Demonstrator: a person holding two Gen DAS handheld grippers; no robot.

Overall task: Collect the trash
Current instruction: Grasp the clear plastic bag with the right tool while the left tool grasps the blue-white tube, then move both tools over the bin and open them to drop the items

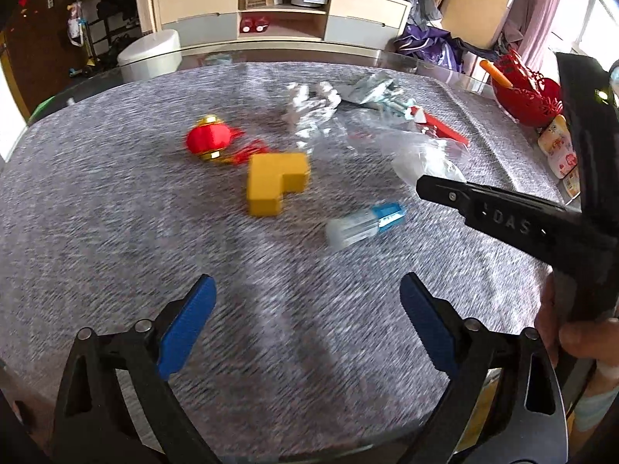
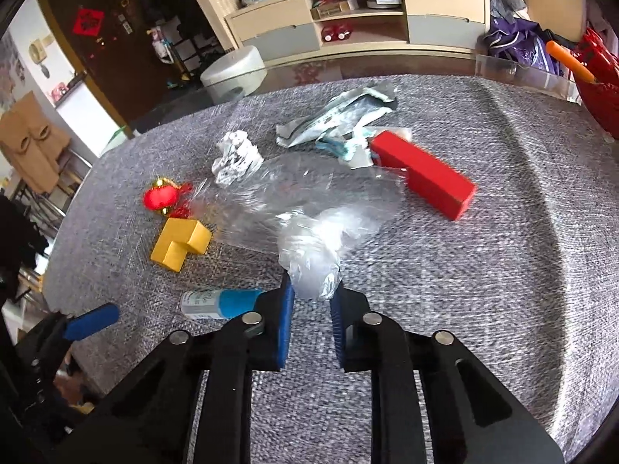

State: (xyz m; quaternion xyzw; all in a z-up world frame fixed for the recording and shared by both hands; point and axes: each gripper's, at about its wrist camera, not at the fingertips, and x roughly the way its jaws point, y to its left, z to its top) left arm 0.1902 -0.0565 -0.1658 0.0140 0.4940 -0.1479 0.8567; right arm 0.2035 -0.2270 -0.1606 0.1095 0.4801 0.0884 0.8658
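Note:
My right gripper [image 2: 312,295] is shut on the near end of a crumpled clear plastic bag [image 2: 309,208], which spreads across the grey cloth. Behind the bag lie a ball of white paper [image 2: 236,158] and a torn grey-green wrapper [image 2: 340,116]. My left gripper [image 1: 307,282] hangs open over bare cloth with nothing between its blue pads. A blue-capped tube [image 1: 363,222] lies just beyond it. In the left wrist view the right gripper's black finger [image 1: 483,208] reaches in from the right onto the plastic bag [image 1: 421,158].
A yellow L-shaped block [image 1: 276,181], a red lantern ornament [image 1: 209,139] and a red block [image 2: 421,174] also lie on the cloth. A red basket [image 1: 526,96] and a small bottle [image 1: 557,147] stand at the table's right edge. A cabinet [image 1: 278,15] stands behind.

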